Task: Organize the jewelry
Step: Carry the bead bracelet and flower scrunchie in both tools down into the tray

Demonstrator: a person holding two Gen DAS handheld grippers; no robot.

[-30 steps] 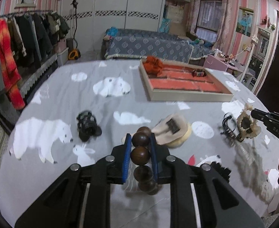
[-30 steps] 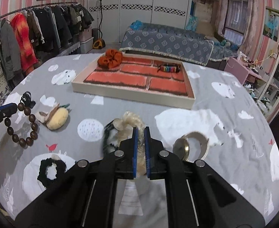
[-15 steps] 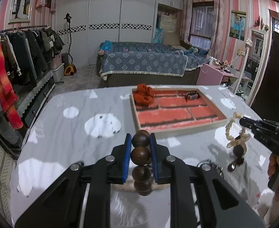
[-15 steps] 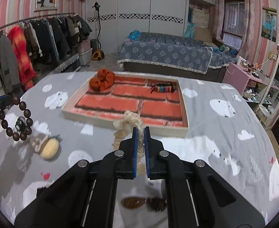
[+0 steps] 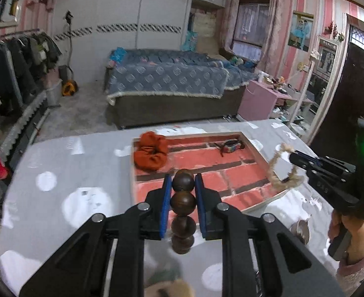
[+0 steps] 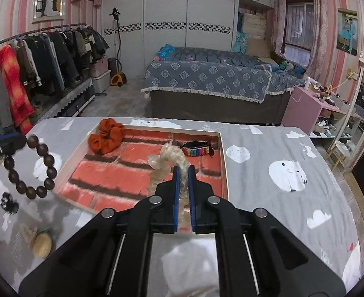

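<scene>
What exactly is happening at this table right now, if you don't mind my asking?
A person is tidying jewelry with a handheld gripper in each hand. The left gripper is shut on a dark wooden bead bracelet, and the right gripper is shut on a pale translucent scrunchie. Both pieces are held in the air near the brick-patterned tray, which already holds an orange scrunchie and a rainbow-striped bracelet. A yellow plush clip and a black clip lie on the grey tablecloth.

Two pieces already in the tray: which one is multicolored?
The striped bracelet at the tray's far right; the scrunchie at far left is plain orange.
</scene>
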